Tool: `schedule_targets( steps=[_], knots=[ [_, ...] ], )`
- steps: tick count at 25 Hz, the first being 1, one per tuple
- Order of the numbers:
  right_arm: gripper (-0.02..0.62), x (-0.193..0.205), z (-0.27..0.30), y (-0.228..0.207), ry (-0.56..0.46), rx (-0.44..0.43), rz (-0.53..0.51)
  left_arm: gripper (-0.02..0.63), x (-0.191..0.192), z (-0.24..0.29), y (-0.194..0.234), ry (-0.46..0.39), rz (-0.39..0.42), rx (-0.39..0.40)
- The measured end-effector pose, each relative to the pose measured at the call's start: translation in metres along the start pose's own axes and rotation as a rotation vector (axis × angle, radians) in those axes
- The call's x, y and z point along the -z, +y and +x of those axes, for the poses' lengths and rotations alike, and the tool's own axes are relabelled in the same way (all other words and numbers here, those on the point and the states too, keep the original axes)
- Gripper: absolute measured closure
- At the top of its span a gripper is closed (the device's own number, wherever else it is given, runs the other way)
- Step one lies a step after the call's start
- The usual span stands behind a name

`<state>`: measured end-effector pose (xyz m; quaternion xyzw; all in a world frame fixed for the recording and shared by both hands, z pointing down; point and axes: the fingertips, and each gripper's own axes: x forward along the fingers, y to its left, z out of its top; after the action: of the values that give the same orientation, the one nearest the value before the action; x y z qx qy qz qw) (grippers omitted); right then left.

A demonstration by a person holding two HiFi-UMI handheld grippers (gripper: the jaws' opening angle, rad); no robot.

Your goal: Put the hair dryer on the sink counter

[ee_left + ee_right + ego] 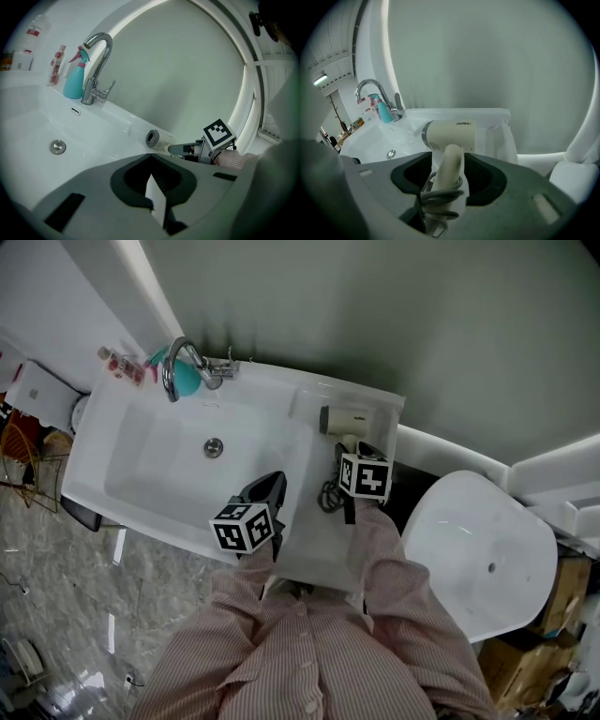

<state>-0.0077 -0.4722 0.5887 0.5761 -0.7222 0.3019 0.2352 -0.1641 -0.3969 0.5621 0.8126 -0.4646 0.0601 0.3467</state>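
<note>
The cream hair dryer (347, 418) (450, 136) lies on the white sink counter (314, 540) to the right of the basin, nozzle toward the basin. Its handle points back at me and the grey cord (330, 495) is coiled at its end. My right gripper (361, 451) (449, 161) is open, one jaw on each side of the handle with a gap at both pads. My left gripper (272, 482) (151, 159) hovers over the basin's near right edge, shut and holding nothing. The left gripper view also shows the dryer (157, 139) with the right gripper (187, 149) behind it.
A chrome faucet (178, 362) and a teal spray bottle (183, 379) stand at the back of the basin, small bottles (122, 364) to their left. The drain (214, 447) sits mid-basin. A white toilet (478, 559) is close on the right.
</note>
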Motion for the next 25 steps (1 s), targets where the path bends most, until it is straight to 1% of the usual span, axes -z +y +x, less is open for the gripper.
schedule_targets(
  steps=[5,9,13,18,25],
  knots=[
    [0.414,-0.010,-0.017,0.008,-0.068,-0.051,-0.029,0.608,-0.006,-0.012,-0.006,-0.025,0.025,0.008],
    [0.516,-0.012,-0.036,0.017,-0.116,-0.085,-0.041,0.607,-0.016,-0.027,-0.018,-0.065,0.068,0.025],
    [0.564,-0.014,-0.057,0.027,-0.169,-0.136,-0.041,0.607,-0.023,-0.045,-0.029,-0.103,0.116,0.034],
    [0.587,-0.013,-0.088,0.038,-0.232,-0.206,-0.019,0.607,-0.029,-0.068,-0.041,-0.148,0.161,0.037],
    [0.589,-0.017,-0.131,0.051,-0.327,-0.301,0.002,0.607,-0.036,-0.096,-0.059,-0.196,0.214,0.046]
  ],
)
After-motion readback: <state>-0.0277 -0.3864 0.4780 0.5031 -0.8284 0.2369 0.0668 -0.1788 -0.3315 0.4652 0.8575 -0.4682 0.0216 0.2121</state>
